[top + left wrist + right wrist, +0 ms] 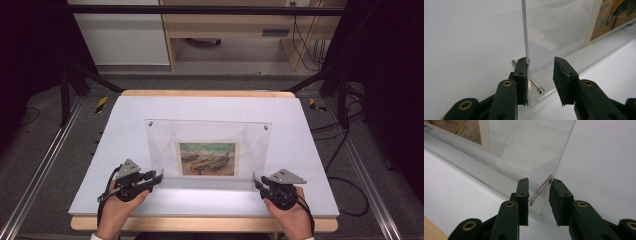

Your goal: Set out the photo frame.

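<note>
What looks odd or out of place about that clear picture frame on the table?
Nothing looks damaged or spilled. The clear frame stands upright and square on the white table, its picture level. A metal pin sticks through its lower corner by the left gripper.

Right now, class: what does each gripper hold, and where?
Right gripper seems to pinch a lower-corner metal pin by its ends; left gripper grips nothing.

The clear plastic picture frame (210,150) is smooth and shiny like glass. Its thin silver metal pins (540,190) gleam. The painted paper picture (207,159) looks matt. The white bench (310,150) is smooth and dull, with a pale wood edge (200,223).
</note>
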